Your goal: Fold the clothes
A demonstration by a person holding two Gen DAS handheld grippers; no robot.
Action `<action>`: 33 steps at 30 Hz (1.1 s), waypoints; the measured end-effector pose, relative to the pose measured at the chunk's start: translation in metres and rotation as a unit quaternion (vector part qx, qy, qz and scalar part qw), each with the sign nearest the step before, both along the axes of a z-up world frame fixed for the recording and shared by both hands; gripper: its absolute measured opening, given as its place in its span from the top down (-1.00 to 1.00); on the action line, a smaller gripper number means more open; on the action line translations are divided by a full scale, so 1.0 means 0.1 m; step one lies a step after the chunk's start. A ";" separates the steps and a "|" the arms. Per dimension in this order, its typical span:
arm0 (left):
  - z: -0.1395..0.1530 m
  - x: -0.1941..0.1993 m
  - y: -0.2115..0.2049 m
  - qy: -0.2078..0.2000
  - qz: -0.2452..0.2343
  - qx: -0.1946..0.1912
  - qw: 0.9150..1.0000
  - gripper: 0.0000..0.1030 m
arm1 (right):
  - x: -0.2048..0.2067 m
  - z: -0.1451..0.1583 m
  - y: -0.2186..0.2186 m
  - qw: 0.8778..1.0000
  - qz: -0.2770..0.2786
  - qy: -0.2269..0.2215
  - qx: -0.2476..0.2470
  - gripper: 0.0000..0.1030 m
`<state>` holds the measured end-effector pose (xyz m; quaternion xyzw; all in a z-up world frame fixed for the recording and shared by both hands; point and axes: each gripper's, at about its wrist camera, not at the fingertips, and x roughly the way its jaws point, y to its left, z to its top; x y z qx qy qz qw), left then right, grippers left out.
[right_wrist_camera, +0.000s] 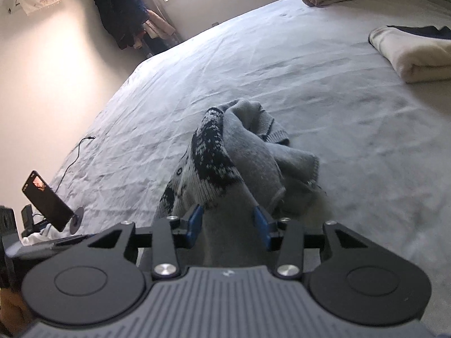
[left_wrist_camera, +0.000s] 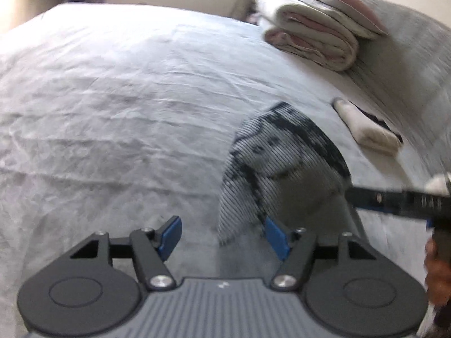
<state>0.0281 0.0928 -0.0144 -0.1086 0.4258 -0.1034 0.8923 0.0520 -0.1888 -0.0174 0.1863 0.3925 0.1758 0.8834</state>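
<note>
One bed (right_wrist_camera: 282,56) in a wrinkled pale sheet carries everything. At its far side sits one stack of folded pink-and-white bedding (left_wrist_camera: 318,36), and nearer, one folded cream garment (right_wrist_camera: 417,59). One grey knit sweater (right_wrist_camera: 239,157) with a black pattern lies bunched mid-bed, its long axis running from the right gripper (right_wrist_camera: 229,226) away toward the far edge. Two grippers: the right's jaws stand part-open with sweater cloth between them, whether pinched I cannot tell; the left gripper (left_wrist_camera: 222,236) gapes wide, the sweater's edge just beside its right finger. One phone (right_wrist_camera: 46,200) on a stand sits left, one cable (right_wrist_camera: 76,152) beside it

Two wrist views, close, angled down — shared grey sweater (left_wrist_camera: 270,163).
</note>
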 end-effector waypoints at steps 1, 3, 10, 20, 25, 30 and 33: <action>-0.02 0.05 0.01 0.007 0.007 -0.006 1.000 -0.30 | 0.03 -0.02 0.02 1.000 0.000 -0.001 -0.005 0.11; -0.07 0.14 0.01 0.021 0.018 -0.018 0.999 -0.30 | 0.06 -0.05 0.06 1.000 -0.001 -0.003 -0.014 0.11; -0.09 0.22 -0.08 0.038 0.029 -0.033 0.998 -0.30 | 0.07 -0.02 0.03 1.000 -0.005 -0.020 -0.016 0.11; -0.08 0.18 -0.17 0.044 0.028 -0.021 0.998 -0.30 | 0.04 -0.09 0.20 0.998 0.008 -0.037 -0.044 0.61; -0.06 0.17 -0.14 0.040 0.040 -0.023 0.998 -0.30 | -0.05 -0.07 0.23 0.999 0.034 -0.020 0.008 0.79; 0.00 0.14 -0.08 0.027 0.051 -0.031 0.998 -0.30 | -0.17 -0.02 0.29 0.995 0.080 0.002 0.056 0.81; 0.02 0.15 -0.04 0.022 0.058 -0.034 0.997 -0.30 | -0.26 -0.02 0.33 0.990 0.113 0.024 0.078 0.81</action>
